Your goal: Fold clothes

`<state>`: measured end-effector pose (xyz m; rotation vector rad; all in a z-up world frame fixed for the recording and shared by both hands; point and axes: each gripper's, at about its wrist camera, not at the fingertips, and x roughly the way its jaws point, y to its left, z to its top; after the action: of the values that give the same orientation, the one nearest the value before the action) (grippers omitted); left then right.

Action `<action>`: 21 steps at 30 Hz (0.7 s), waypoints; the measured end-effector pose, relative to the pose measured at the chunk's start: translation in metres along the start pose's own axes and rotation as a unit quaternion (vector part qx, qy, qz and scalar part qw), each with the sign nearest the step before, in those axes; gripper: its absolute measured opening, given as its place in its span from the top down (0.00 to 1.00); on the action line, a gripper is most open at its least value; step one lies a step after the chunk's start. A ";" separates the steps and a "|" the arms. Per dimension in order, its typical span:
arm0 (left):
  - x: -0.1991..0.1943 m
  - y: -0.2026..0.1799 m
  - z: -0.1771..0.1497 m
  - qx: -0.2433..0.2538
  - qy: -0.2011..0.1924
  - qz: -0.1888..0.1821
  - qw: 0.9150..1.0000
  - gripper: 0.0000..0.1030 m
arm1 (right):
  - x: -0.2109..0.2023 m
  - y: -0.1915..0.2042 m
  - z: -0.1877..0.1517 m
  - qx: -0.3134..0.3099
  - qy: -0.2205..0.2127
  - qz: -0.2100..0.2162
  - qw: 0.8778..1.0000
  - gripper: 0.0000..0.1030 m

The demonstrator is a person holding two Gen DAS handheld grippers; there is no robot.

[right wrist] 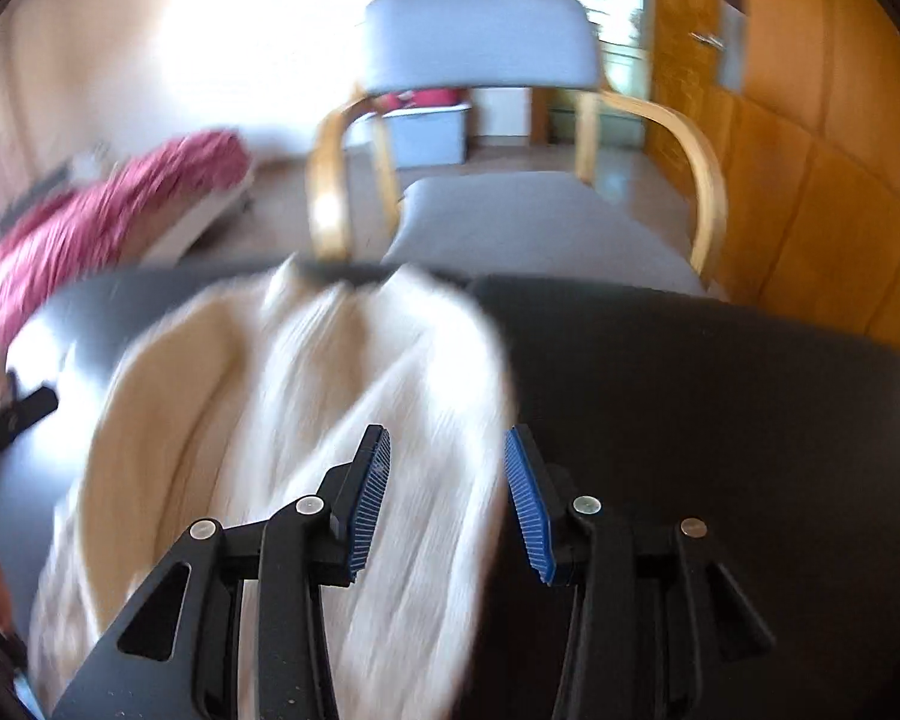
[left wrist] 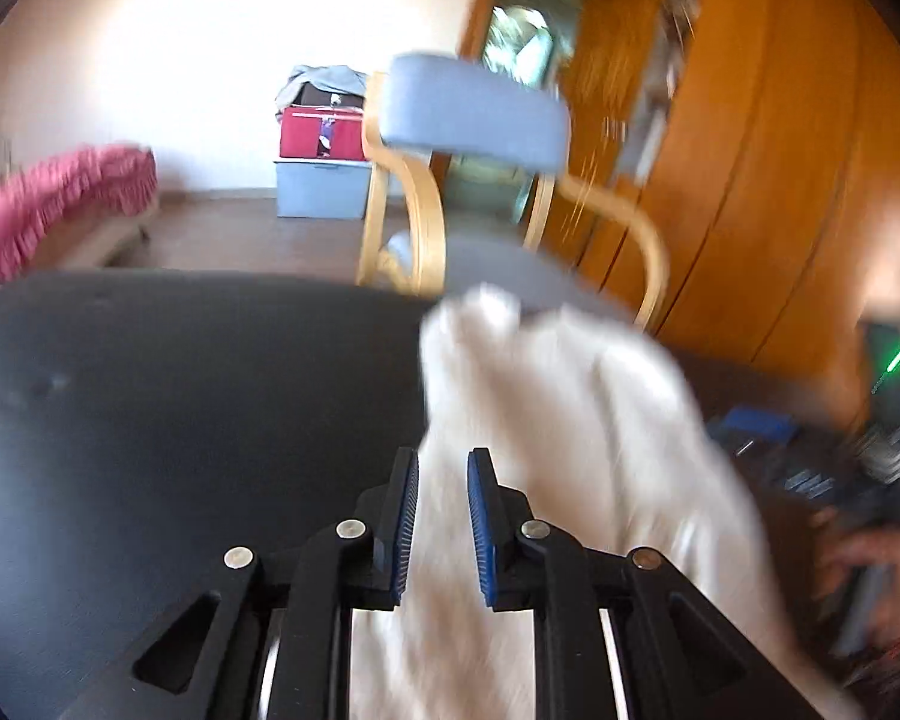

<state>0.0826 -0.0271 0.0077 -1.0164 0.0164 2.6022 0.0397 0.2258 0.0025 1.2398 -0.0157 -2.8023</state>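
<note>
A cream-white ribbed garment (left wrist: 570, 408) lies bunched on the dark table (left wrist: 180, 390), blurred by motion. My left gripper (left wrist: 444, 462) stands over its near end, blue pads slightly apart, with the cloth showing in the gap but not pinched. In the right wrist view the same garment (right wrist: 330, 372) spreads over the left half of the table (right wrist: 720, 420). My right gripper (right wrist: 447, 438) hangs above the garment's right edge, jaws well apart, nothing gripped. A hand (left wrist: 858, 558) with the other tool shows blurred at the right of the left wrist view.
A grey-cushioned wooden armchair (left wrist: 474, 114) (right wrist: 480, 42) stands just beyond the table's far edge. A pink ruffled cover (left wrist: 48, 204) drapes a low bench on the left. Stacked storage boxes (left wrist: 321, 186) sit by the back wall. Wooden cabinets (left wrist: 750, 180) line the right.
</note>
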 end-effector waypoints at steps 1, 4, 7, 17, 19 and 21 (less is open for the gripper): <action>0.005 -0.008 -0.009 0.022 0.011 0.018 1.000 0.85 | -0.005 0.010 -0.012 -0.018 0.007 0.008 1.000 0.58; 0.033 -0.021 -0.025 0.059 0.045 0.055 0.996 0.85 | -0.005 0.034 -0.043 -0.064 0.033 0.004 0.997 0.58; 0.064 -0.021 -0.013 0.049 0.063 0.057 0.995 0.85 | 0.016 0.049 -0.053 -0.119 0.028 -0.055 0.991 0.57; 0.114 -0.046 0.016 0.108 0.047 0.109 0.987 0.84 | 0.048 0.020 -0.034 -0.079 0.005 -0.071 0.994 0.35; 0.115 -0.046 0.017 0.107 0.046 0.108 0.987 0.84 | 0.049 0.005 -0.034 -0.037 0.009 -0.048 0.998 0.26; 0.115 -0.043 0.018 0.101 0.045 0.103 0.988 0.84 | 0.049 0.000 -0.036 -0.021 0.012 -0.035 0.999 0.21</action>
<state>0.0061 0.0520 -0.0504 -1.1062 0.4208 2.6645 0.0335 0.2230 -0.0576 1.2905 0.0893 -2.8308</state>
